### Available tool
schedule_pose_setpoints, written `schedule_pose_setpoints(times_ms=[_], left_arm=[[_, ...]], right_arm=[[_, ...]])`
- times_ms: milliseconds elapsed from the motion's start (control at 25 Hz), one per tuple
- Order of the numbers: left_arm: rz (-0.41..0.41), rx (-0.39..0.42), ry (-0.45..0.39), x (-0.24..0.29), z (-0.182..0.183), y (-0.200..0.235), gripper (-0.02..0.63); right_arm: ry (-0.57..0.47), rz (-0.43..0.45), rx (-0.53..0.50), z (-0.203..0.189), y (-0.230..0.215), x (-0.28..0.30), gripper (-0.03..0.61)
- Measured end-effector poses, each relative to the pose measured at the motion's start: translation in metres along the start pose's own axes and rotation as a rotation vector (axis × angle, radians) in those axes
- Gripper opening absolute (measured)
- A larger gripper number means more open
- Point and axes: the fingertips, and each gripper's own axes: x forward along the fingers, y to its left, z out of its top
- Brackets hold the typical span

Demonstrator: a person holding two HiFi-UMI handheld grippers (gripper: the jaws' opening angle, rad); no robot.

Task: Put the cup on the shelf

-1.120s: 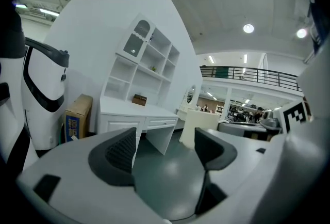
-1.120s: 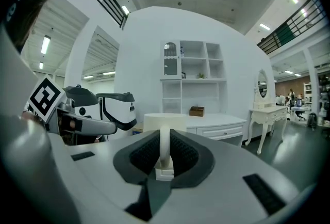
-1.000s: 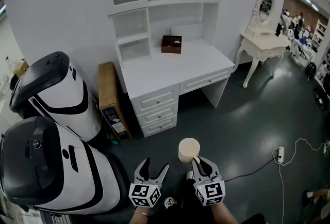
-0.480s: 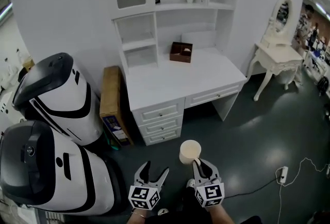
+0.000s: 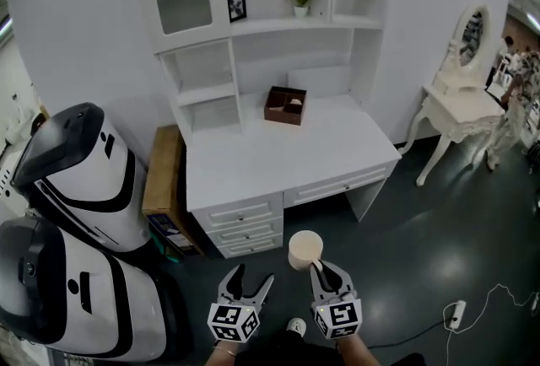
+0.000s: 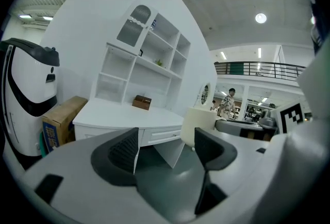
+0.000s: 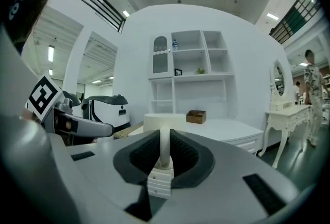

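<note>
We hold the cup (image 5: 305,250) by its handle, the right gripper (image 5: 323,269) with jaws nearly closed on it; the left gripper (image 5: 253,273) has jaws wide apart, empty (the box (image 5: 284,104) on the surface (image 5: 278,155) perhaps holds something pale).

The left gripper (image 5: 253,274) was held low before the person, jaws spread apart and empty. Just beside it, the right gripper (image 5: 324,270) pointed forward likewise, its jaws pinched on the handle of the cup (image 5: 305,248).

Cup (image 7: 165,121) handle partly hidden between fingers (image 7: 142,158)
</note>
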Motion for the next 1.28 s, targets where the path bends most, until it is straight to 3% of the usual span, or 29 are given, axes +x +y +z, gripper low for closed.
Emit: schedule_pose_setpoints(times_ms=[280,560,920,1280], left_arm=[[-0.020,0.011,0.012,0.063,0.004,-0.035,0.337],[-0.039,0.017,0.032,0.089,0.004,-0.045,0.337],[-0.139,0.052,0.047,0.149,0.009,-0.050,0.337],[-0.247,0.114,0.040,0.260,0.055,-0.024,0.337]], right_arm=[[0.015,-0.014,0.005,-0.002,-0.068,0.013,0.054],[0.021,-0.044,0.027,-0.007,-0.091,0.013,0.054],[0.009,-0.153,0.040,-0.006,-0.133,0.033,0.054],[-0.004,-0.279,0.053,0.015,-0.195,0.108,0.054]])
